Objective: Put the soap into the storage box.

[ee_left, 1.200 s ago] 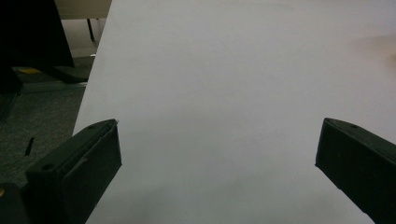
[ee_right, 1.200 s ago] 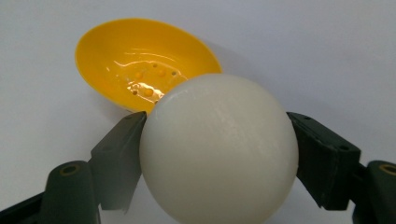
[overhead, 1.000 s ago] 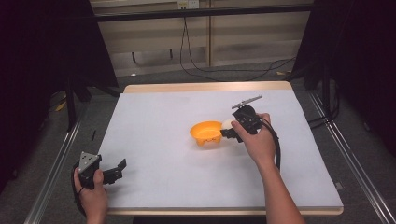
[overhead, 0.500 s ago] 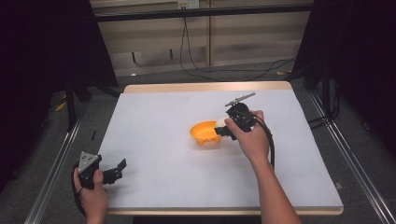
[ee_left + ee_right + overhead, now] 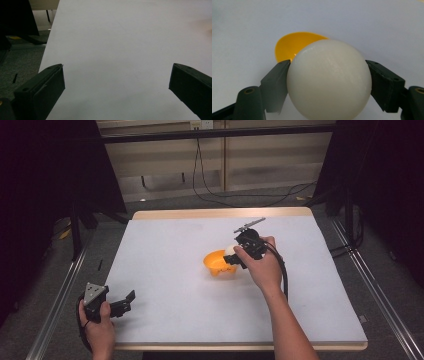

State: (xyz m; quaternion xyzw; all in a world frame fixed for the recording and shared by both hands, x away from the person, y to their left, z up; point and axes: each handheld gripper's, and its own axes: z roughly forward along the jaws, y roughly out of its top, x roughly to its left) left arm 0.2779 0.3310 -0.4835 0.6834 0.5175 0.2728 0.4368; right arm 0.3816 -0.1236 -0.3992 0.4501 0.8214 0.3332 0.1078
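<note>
2 handheld grippers work over a white table (image 5: 165,270). Just right of the high view's centre, the right gripper (image 5: 231,257) has its jaws clamped on a white ball (image 5: 329,80), glossy and egg-like, carried at the rim of a small orange bowl (image 5: 218,264). In the right gripper view the ball takes up the middle of the frame, with the bowl's yellow-orange inside (image 5: 295,45) peeking out behind it at upper left.

At the lower left of the high view, the left gripper (image 5: 125,301) rests near the table's edge, its jaws spread wide with nothing between them.

The step looks like setting the ball in the bowl. To do it well, centre the ball over the hollow, lower it close, then open gently so the light bowl does not skid or tip.

The ball hides most of the bowl, so whether anything already lies inside cannot be told.
</note>
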